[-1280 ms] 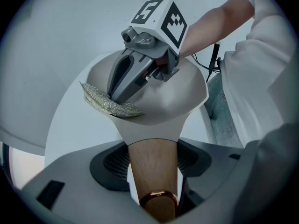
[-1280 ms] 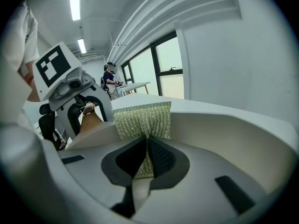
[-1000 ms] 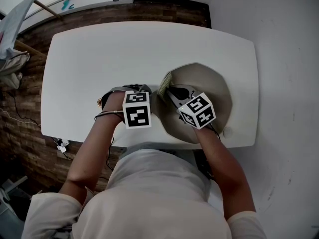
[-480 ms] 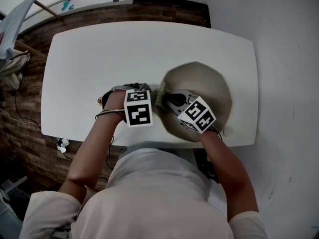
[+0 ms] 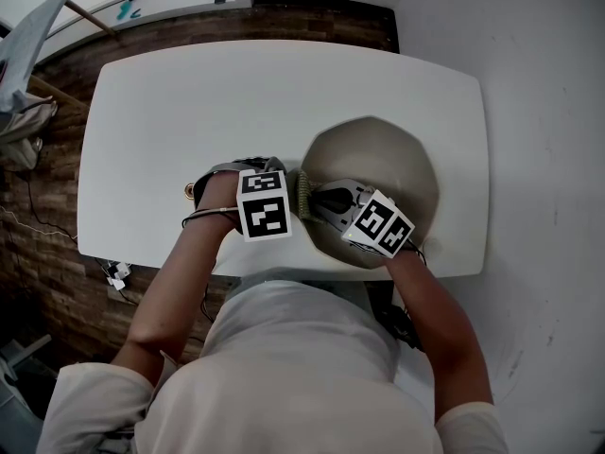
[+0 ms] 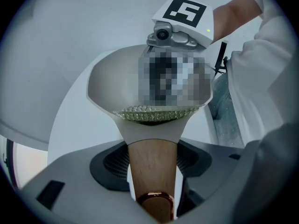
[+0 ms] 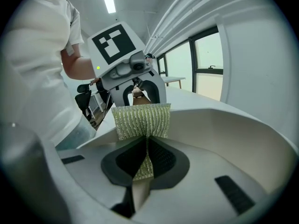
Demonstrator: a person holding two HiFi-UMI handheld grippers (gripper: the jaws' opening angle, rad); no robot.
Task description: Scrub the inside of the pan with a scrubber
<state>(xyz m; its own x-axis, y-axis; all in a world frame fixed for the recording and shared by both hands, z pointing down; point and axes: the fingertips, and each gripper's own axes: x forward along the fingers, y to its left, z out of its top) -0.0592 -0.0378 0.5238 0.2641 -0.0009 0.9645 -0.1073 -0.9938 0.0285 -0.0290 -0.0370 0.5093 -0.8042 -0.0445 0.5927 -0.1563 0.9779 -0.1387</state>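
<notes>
In the head view the white bench (image 5: pixel 170 112) fills the upper half of the frame, and both tongs work at its near edge, just below the centre. Left of centre, the left tongs (image 6: pixel 150 160) are pressed onto the pan's wooden handle (image 6: pixel 152 176), which runs straight up between the dark pads in the left gripper view. A copper-coloured ring (image 6: pixel 156 204) caps the handle's near end. The marker cube (image 5: pixel 263 206) of these tongs sits over the handle in the head view.

Right of the cube, the green mesh scrubber (image 5: pixel 302 189) stands on edge against the inner wall of the pan (image 5: pixel 397 159), on the side where the handle joins. The beige pan rests on the bench, right of centre.

At the lower right of the pan, the right tongs (image 7: pixel 144 155) pinch the scrubber's lower part between their pads. Its upper part fans out above them, and these tongs reach down into the pan.
</notes>
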